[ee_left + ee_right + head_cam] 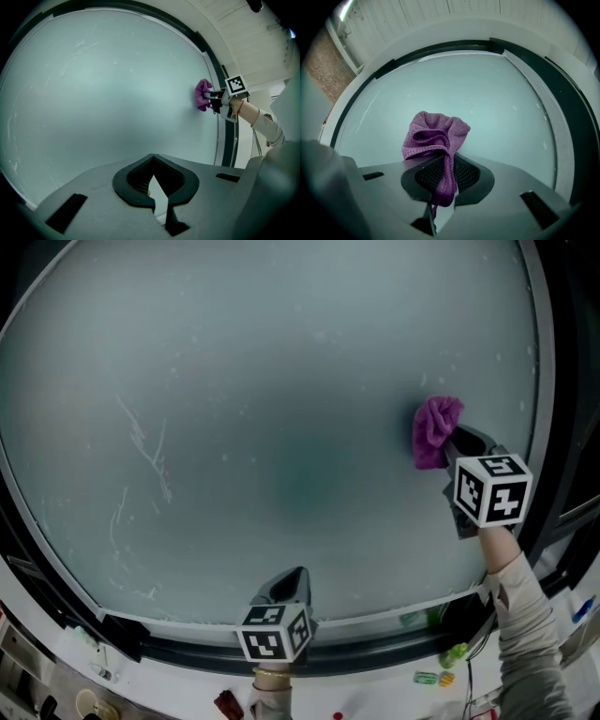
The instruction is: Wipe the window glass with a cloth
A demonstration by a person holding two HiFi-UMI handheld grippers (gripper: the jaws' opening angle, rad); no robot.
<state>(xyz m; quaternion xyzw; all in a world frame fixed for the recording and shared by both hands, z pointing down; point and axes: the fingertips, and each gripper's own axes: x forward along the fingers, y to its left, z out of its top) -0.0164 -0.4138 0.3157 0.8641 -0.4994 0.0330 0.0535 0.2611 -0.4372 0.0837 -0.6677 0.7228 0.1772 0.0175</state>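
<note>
Right gripper view | right gripper (445, 158) | clamped on purple cloth (433, 133)

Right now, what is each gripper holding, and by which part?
Right gripper pinches the cloth by its gathered end; left gripper holds nothing.

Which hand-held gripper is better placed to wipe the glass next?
Right. The right hand-held gripper is clamped on the purple cloth at the window glass; the left hand-held gripper is shut and empty.
</note>
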